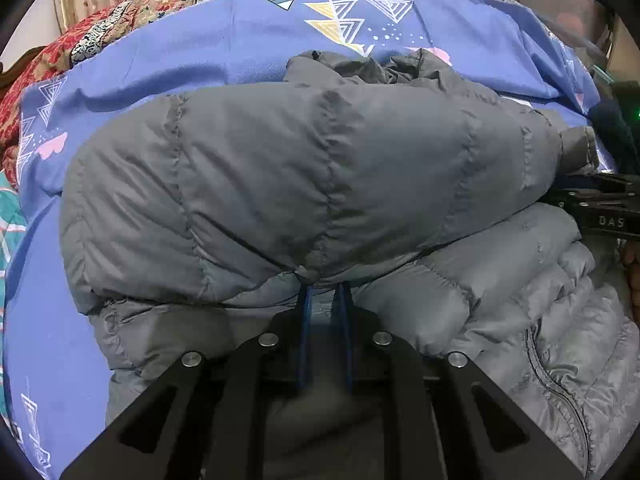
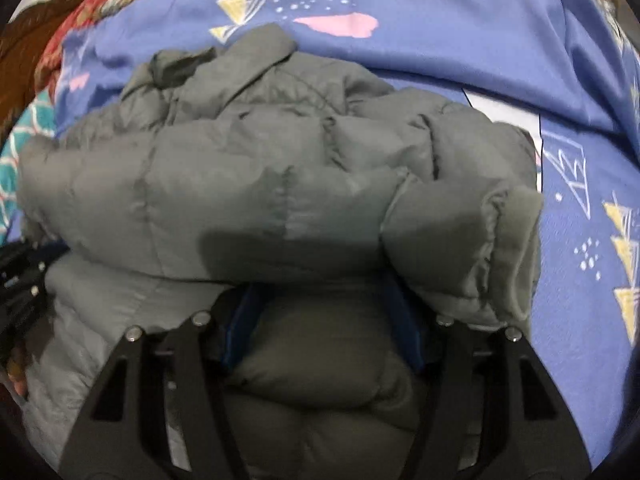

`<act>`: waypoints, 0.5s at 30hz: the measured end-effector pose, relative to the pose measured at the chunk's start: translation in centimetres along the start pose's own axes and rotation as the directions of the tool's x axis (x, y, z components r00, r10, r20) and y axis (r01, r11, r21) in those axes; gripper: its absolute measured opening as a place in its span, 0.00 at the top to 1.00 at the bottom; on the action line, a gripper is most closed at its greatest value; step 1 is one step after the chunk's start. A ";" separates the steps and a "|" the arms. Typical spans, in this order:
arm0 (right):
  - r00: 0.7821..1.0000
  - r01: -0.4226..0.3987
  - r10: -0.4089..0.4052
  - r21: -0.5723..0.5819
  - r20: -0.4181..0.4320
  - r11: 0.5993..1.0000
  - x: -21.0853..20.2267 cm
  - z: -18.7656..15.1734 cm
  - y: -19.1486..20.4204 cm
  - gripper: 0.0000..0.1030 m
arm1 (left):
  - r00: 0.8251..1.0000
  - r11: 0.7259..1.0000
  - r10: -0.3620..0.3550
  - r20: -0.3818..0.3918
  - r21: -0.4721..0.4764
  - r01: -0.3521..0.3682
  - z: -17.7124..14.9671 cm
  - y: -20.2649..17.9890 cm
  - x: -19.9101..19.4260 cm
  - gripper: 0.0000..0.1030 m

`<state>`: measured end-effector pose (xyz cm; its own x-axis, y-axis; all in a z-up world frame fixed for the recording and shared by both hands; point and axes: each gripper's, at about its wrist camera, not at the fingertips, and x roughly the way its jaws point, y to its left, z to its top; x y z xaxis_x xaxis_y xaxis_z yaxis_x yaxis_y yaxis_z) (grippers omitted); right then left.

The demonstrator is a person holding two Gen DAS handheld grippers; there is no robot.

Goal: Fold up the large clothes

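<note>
**Grey puffer jacket half-folded on blue sheet**

Left wrist view:
- Grey quilted jacket [image 1: 320,168] lies bundled on a blue sheet [image 1: 224,44] printed with white and yellow triangles and pink shapes. Upper layer is doubled over a lower layer, its folded edge facing the camera.
- Left gripper [image 1: 325,292]: blue fingers close together, a narrow gap between them, tips tucked under the upper layer's edge where the fabric puckers to a point. Pinched on that fabric.
- Zipper line runs down the lower layer, near right.
- Collar or hood rumpled at the far side of the bundle.
- Right gripper [image 1: 600,208] enters at the right edge, against the jacket's side; black body, letters "DAS" legible. Its fingers are not visible from here.
- Red floral quilt [image 1: 120,12] far left beyond the sheet; teal patterned cloth [image 1: 10,216] at the left edge.

Right wrist view:
- Jacket [image 2: 240,184] fills the centre, a sleeve cuff [image 2: 516,248] folded over at right.
- Right gripper [image 2: 326,312]: blue fingers spread wide, a puffy section of the lower layer bulging between them; tips hidden beneath the overhanging upper layer. Spread apart, not pinching.
- Left gripper [image 2: 20,280] shows as black hardware at the left edge, beside the jacket.
- Sheet [image 2: 480,40] far and right; a white panel shows just beyond the jacket's right shoulder.
</note>
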<state>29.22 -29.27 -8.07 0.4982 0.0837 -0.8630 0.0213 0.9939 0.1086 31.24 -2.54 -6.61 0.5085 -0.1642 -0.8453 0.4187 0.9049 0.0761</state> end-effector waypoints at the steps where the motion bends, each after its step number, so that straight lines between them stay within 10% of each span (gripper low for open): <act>1: 1.000 -0.016 0.016 0.014 -0.002 1.000 -0.9 0.0 -0.2 0.43 | 1.000 1.000 -0.004 -0.011 -0.007 0.004 0.1 0.2 -0.6 0.62; 8: 0.967 -0.171 0.156 0.063 0.201 0.983 -14.0 -6.6 -1.4 0.40 | 0.994 0.997 0.017 0.105 -0.071 -0.010 -2.7 4.3 -10.5 0.62; 15: 0.975 -0.149 0.118 0.161 0.188 0.976 -21.7 -20.8 -3.4 0.39 | 0.999 0.991 0.024 0.042 -0.136 -0.018 -13.5 7.2 -17.9 0.62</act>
<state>0.34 -32.96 0.07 0.6513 0.1850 -0.7359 0.0860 0.9456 0.3138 15.02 12.26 1.87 0.5491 -0.1590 -0.8205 0.3035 0.9526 0.0185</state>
